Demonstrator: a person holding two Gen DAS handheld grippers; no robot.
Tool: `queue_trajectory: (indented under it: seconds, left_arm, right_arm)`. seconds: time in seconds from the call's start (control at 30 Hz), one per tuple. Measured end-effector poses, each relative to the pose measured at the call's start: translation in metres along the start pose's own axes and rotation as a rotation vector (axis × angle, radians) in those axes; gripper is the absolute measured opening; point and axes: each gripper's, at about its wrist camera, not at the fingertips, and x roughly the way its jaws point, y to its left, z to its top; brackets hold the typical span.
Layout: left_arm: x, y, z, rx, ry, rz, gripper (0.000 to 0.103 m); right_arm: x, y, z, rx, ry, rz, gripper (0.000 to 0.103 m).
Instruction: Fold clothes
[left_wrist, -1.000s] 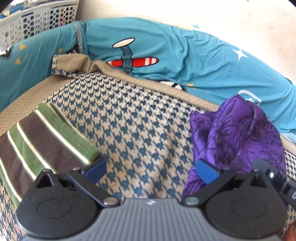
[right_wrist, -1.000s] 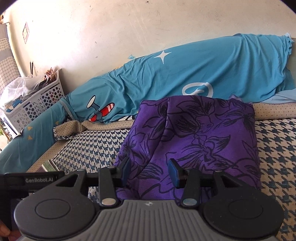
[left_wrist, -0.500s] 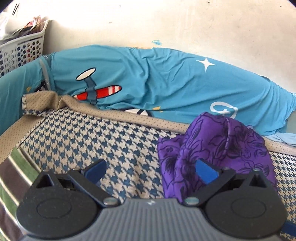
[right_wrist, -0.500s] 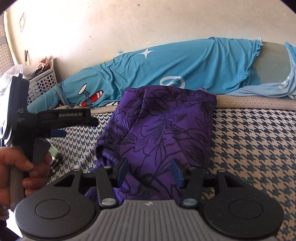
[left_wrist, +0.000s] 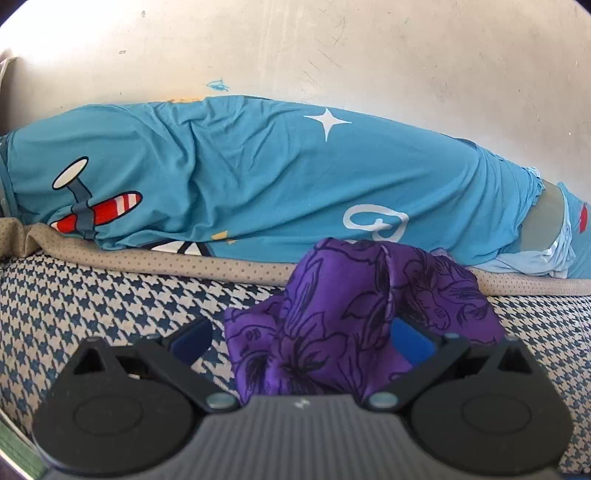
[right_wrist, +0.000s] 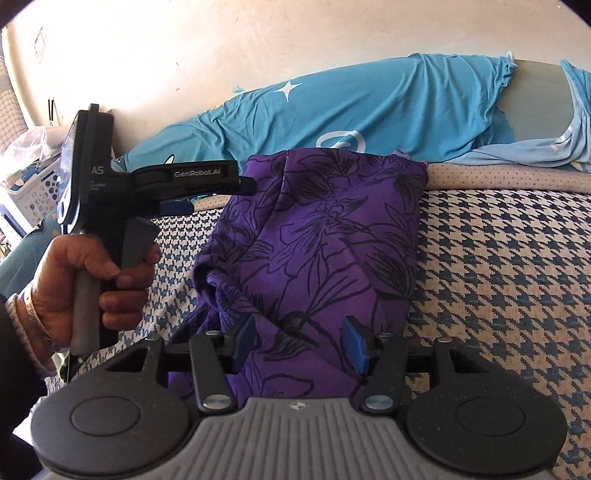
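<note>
Purple fabric with a black floral print, the garment, is lying partly folded on the houndstooth bed cover, running from the near edge out to the tan dotted border at the far side. Its left edge is bunching into a loose fold, while its right edge is lying straight; judging by this, the left side is the one needing to be gathered or turned over next.

The right gripper is hovering over the near end of the garment with its jaws standing roughly half open. The cloth is passing between and beneath the blue pads, but the pads are not pressing on it, so nothing is being held.

The left gripper is approaching the bunched left side of the garment. Its jaws are standing wide apart, with the raised fold lying between them and against the right-hand pad; no grip is being applied. In the right wrist view this gripper is being carried by a hand at the left of the garment.

Beyond the border, a teal sheet printed with a plane and stars is covering a long mound against the far wall. A white basket is standing at the far left.
</note>
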Motion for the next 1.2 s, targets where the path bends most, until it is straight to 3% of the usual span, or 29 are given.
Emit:
queue_trajectory:
  seconds: [0.23, 0.4, 0.67, 0.73, 0.83, 1.03, 1.2]
  left_arm:
    - [0.019, 0.001, 0.002, -0.009, 0.012, 0.042, 0.103]
    - [0.020, 0.005, 0.001, -0.036, 0.006, 0.000, 0.099]
    - [0.023, 0.000, -0.001, -0.028, 0.024, -0.043, 0.066]
    - [0.024, -0.002, -0.002, -0.017, 0.029, -0.037, 0.046]
    - [0.025, -0.002, -0.003, -0.020, 0.041, -0.020, 0.026]
    - [0.025, 0.002, -0.006, -0.034, 0.024, 0.050, 0.010]
    - [0.019, -0.004, -0.005, -0.002, -0.017, 0.137, 0.009]
  right_arm:
    - [0.001, 0.003, -0.003, -0.021, 0.013, 0.022, 0.052]
    - [0.004, 0.004, -0.007, -0.036, 0.032, 0.025, 0.052]
    - [0.008, 0.005, -0.009, -0.031, 0.040, 0.029, 0.052]
    - [0.008, 0.005, -0.010, -0.030, 0.040, 0.029, 0.052]
    - [0.007, 0.005, -0.010, -0.029, 0.040, 0.028, 0.052]
    - [0.007, 0.007, -0.011, -0.030, 0.042, 0.028, 0.052]
    - [0.007, 0.007, -0.011, -0.024, 0.043, 0.029, 0.052]
